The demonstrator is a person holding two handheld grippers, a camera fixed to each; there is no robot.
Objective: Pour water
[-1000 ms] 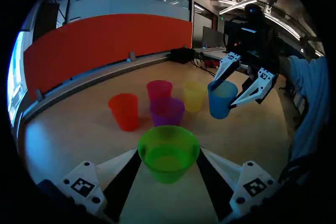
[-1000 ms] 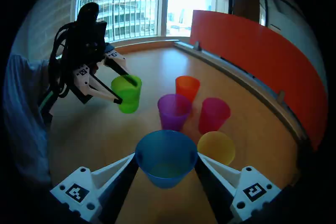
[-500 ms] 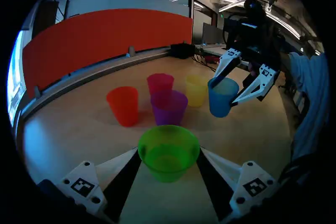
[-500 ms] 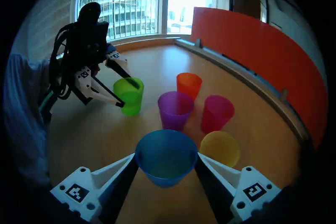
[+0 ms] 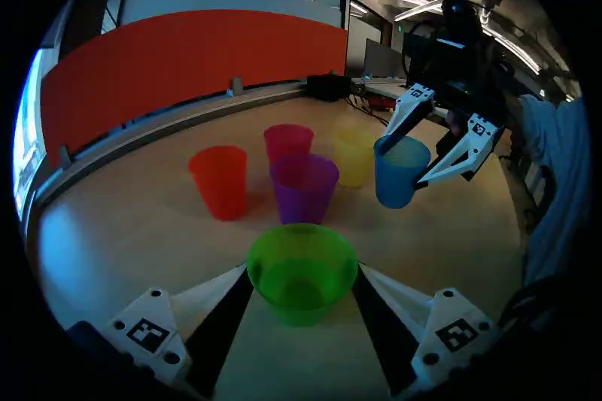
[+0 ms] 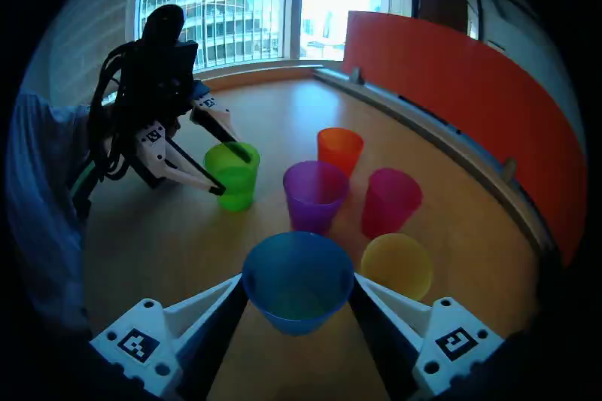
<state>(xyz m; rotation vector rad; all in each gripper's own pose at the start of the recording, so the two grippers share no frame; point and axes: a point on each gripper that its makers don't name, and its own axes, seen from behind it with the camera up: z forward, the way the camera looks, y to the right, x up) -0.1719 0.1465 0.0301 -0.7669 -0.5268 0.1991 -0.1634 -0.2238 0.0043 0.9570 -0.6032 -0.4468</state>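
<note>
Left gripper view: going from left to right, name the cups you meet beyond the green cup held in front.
From the left: orange cup → purple cup → yellow cup → blue cup, held in the right tool. The pink cup overlaps the purple one, so it is left out.

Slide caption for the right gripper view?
Right gripper holds the blue cup, left gripper the green cup, purple cup ahead on the table.

Left gripper [image 5: 301,277] white; black markers [image 5: 147,333]; light-blue sleeve [image 5: 557,168]
</note>
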